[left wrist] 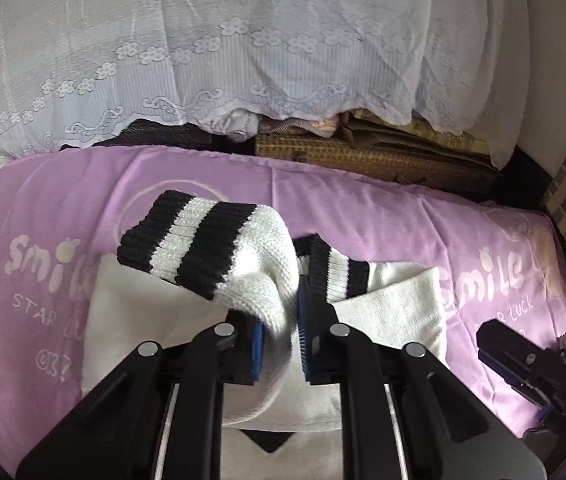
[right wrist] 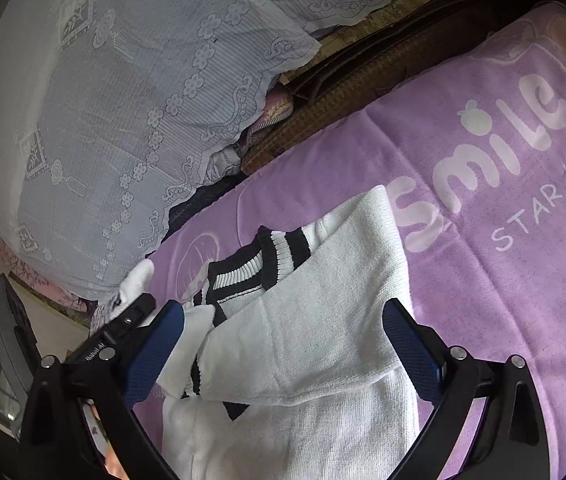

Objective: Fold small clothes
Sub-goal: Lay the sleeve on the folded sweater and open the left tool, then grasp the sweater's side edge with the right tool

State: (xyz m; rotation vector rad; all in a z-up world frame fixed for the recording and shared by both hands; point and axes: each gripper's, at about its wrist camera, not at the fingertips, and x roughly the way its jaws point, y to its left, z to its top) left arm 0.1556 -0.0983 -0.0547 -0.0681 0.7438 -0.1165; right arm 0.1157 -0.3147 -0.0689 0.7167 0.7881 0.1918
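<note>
A small white knit sweater point(left wrist: 155, 320) with black-and-white striped cuffs and collar lies on a purple "Smile" blanket point(left wrist: 363, 200). My left gripper point(left wrist: 279, 320) is shut on one sleeve point(left wrist: 251, 264) and holds it lifted over the body, its striped cuff point(left wrist: 179, 240) pointing left. The other sleeve point(left wrist: 395, 300) lies folded across the chest. In the right wrist view the sweater point(right wrist: 315, 340) lies under my right gripper point(right wrist: 283, 320), which is open and empty, its blue pads point(right wrist: 155, 344) either side of the folded sleeve. The collar point(right wrist: 259, 264) shows beyond.
A big bundle under white lace cloth point(left wrist: 243, 40) sits behind the blanket, with a woven mat point(left wrist: 343, 152) beneath it. My right gripper's body point(left wrist: 531, 364) shows at the lower right of the left wrist view. The blanket point(right wrist: 483, 220) extends to the right.
</note>
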